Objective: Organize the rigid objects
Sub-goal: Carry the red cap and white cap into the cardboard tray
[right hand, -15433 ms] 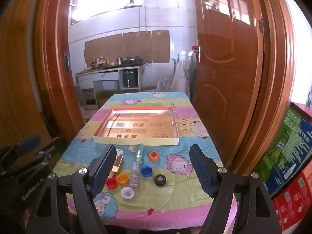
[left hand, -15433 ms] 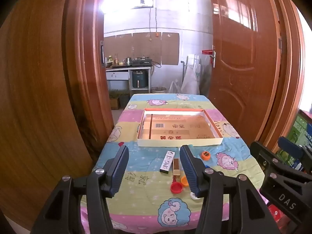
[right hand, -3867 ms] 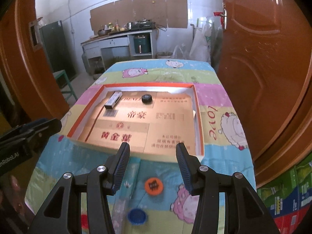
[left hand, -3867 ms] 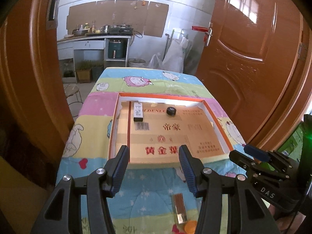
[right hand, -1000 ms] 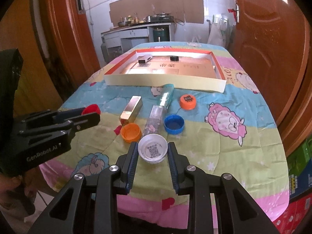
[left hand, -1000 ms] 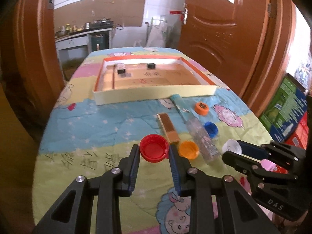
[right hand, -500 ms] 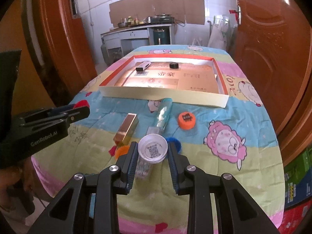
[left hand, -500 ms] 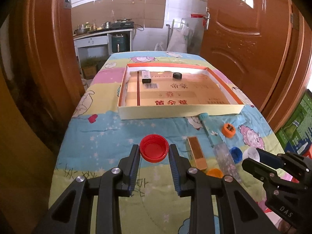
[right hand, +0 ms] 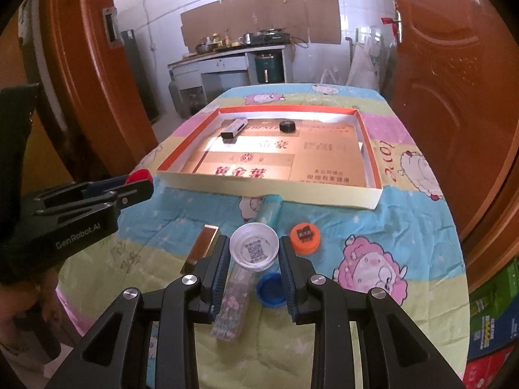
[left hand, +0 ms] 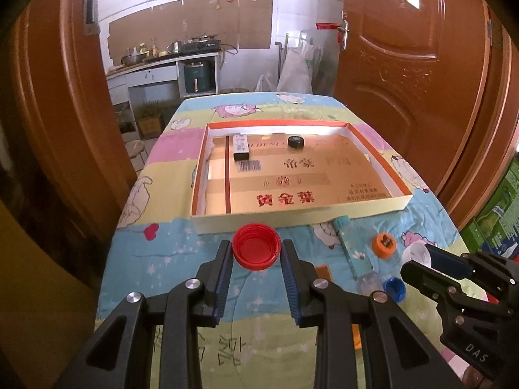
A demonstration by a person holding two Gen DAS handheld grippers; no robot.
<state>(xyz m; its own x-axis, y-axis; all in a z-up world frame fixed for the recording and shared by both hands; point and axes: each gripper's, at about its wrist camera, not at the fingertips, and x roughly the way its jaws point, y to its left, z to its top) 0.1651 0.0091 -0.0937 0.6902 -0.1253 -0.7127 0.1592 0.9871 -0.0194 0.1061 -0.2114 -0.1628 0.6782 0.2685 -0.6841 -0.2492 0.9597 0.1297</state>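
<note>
My left gripper [left hand: 256, 254] is shut on a red bottle cap [left hand: 256, 250] and holds it above the cloth, just before the near wall of the shallow orange-rimmed box [left hand: 301, 217]. My right gripper [right hand: 254, 253] is shut on a white bottle cap [right hand: 254, 249] above the loose items. The box [right hand: 269, 191] holds a small white-and-black bar [left hand: 241, 146] and a black cap [left hand: 295, 142] at its far end. On the cloth lie an orange cap [right hand: 305, 234], a blue cap [right hand: 271, 290], a gold bar [right hand: 201, 248] and a clear tube [right hand: 235, 298].
The table [left hand: 155, 259] wears a pastel cartoon cloth and stands in a doorway between brown wooden doors [left hand: 412, 64]. Green and red cartons [right hand: 493, 324] stand at the right. A kitchen counter [left hand: 162, 64] lies beyond the far end.
Both grippers have moved forward toward the box with their caps held. The box looks nearer and larger in both views.
</note>
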